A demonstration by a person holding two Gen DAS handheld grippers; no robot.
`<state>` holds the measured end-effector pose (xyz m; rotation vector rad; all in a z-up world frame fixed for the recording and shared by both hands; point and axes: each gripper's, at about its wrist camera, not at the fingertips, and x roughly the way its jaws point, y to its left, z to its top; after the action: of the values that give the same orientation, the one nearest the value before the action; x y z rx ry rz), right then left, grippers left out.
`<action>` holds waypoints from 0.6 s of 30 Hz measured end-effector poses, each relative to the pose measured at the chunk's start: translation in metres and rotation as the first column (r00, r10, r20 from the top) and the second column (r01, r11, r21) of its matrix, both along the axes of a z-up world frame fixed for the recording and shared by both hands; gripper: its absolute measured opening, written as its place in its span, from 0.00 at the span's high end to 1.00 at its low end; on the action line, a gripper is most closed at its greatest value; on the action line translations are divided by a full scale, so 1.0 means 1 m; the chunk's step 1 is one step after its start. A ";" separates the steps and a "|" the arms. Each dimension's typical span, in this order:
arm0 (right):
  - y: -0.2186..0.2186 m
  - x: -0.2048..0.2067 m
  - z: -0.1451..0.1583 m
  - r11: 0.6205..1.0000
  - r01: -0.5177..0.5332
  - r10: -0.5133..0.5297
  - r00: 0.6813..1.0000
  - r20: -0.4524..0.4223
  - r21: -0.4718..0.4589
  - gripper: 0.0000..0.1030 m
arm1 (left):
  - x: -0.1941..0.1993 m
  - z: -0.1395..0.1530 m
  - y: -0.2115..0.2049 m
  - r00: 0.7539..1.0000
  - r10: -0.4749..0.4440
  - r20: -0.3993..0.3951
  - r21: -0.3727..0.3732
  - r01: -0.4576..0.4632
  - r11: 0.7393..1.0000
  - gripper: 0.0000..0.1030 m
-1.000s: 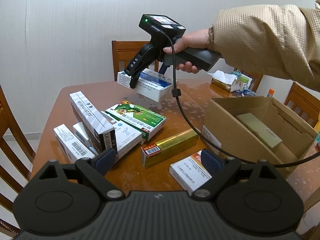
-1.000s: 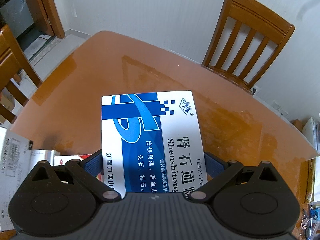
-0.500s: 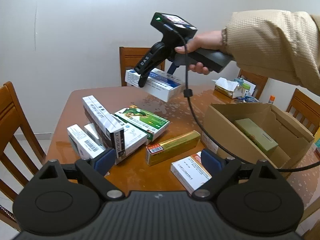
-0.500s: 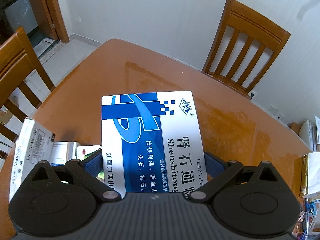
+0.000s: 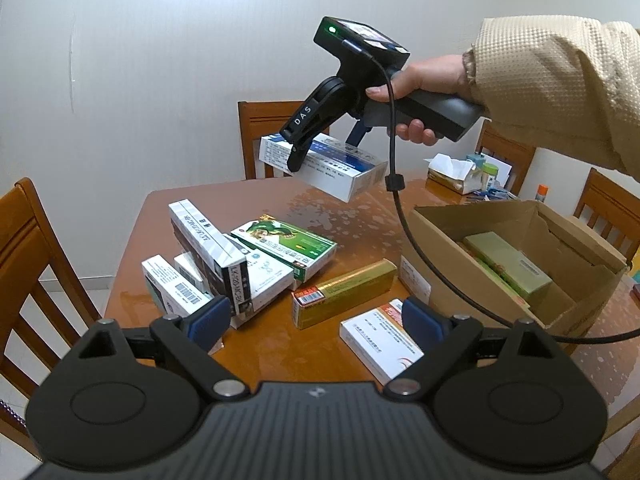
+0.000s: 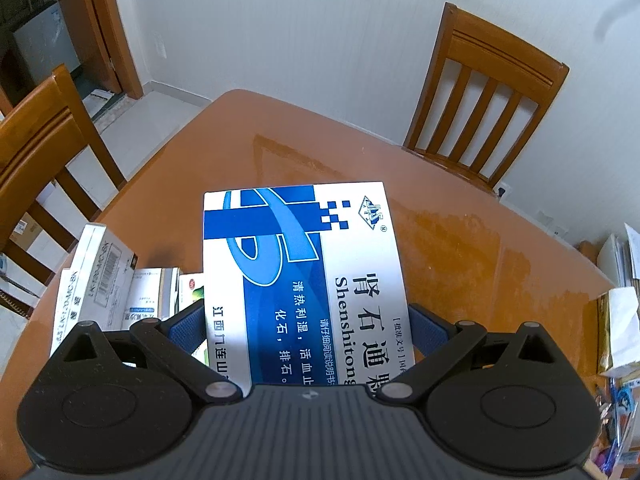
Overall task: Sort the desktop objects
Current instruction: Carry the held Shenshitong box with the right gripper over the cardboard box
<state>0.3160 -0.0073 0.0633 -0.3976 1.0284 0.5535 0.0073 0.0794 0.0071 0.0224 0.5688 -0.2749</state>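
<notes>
Left wrist view, left to right. Wooden chair [image 5: 28, 248] at the desk's [image 5: 280, 344] left edge. Five boxes clustered at left: white box with barcode [image 5: 176, 290] lying flat; a small white box [image 5: 190, 270] half hidden behind it; tall grey-striped box [image 5: 208, 252] tilted on the pile, its print too small to read; white box with a blue emblem [image 5: 264, 276] under it; green box [image 5: 288, 246] with a picture and red corner mark.

Left tongs [image 5: 316, 316] low in front, blue pads spread wide, nothing between them.

Centre: gold box [image 5: 344, 292], red-and-white barcode label on its end. In front of it, white box with red corner [image 5: 380, 340], text illegible.

Above the desk, right tongs [image 5: 320, 152], finger lettered "DAS", clamped on the blue-and-white box [image 5: 332, 170], which hangs clear of the desk surface. Hand [image 5: 420, 88] and beige sleeve [image 5: 560, 92] behind; black cable [image 5: 394, 184] trails down.

Right: open cardboard carton [image 5: 472, 280] holding one pale green box [image 5: 508, 264]. Tissue box [image 5: 452, 172] behind, at the far edge.

Right wrist view: blue-and-white box [image 6: 300, 280] reads "Shenshitong" with Chinese characters and an ® logo; pads press on both its sides. The box pile shows to its left, a second chair [image 6: 484, 104] beyond the desk.
</notes>
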 end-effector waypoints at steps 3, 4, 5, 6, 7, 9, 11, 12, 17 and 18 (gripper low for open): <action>-0.006 -0.006 0.003 1.000 0.002 -0.002 1.000 0.000 0.011 0.01 | -0.004 0.002 -0.005 1.000 -0.012 -0.002 0.003 0.012 1.000 0.10; -0.008 -0.007 0.005 1.000 0.003 -0.003 1.000 0.000 0.015 0.01 | -0.005 0.003 -0.007 1.000 -0.012 -0.004 0.004 0.012 1.000 0.10; -0.010 -0.009 0.007 1.000 0.003 -0.003 1.000 0.000 0.020 0.01 | -0.006 0.003 -0.009 1.000 -0.012 -0.007 0.005 0.012 1.000 0.10; -0.012 -0.010 0.008 1.000 0.004 -0.004 1.000 0.000 0.025 0.01 | -0.006 0.004 -0.011 1.000 -0.013 -0.010 0.006 0.013 1.000 0.10; -0.015 -0.011 0.010 0.999 0.006 -0.006 1.000 -0.003 0.032 0.01 | -0.007 0.005 -0.013 1.000 -0.015 -0.010 0.005 0.015 1.000 0.10; -0.020 -0.014 0.014 0.999 0.007 -0.006 1.000 -0.002 0.047 0.01 | -0.008 0.006 -0.017 1.000 -0.020 -0.011 0.001 0.020 1.000 0.10; -0.024 -0.018 0.018 0.999 0.006 -0.006 1.000 0.003 0.053 0.01 | -0.010 0.009 -0.021 1.000 -0.028 -0.008 0.003 0.028 1.000 0.10; -0.027 -0.020 0.020 0.998 0.006 -0.006 1.000 0.005 0.058 0.01 | -0.010 0.010 -0.024 0.999 -0.032 -0.006 0.007 0.032 0.999 0.10; -0.042 -0.032 0.030 0.997 0.005 -0.006 1.000 0.011 0.081 0.01 | -0.008 0.015 -0.033 0.999 -0.040 -0.005 0.016 0.040 0.999 0.10; -0.046 -0.035 0.032 0.996 0.005 -0.006 1.000 0.012 0.085 0.01 | -0.008 0.016 -0.035 0.999 -0.042 -0.005 0.013 0.042 0.999 0.10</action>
<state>0.2811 -0.0533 0.0957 -0.3224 0.9900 0.5872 -0.0002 0.0439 0.0235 0.0465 0.5751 -0.3123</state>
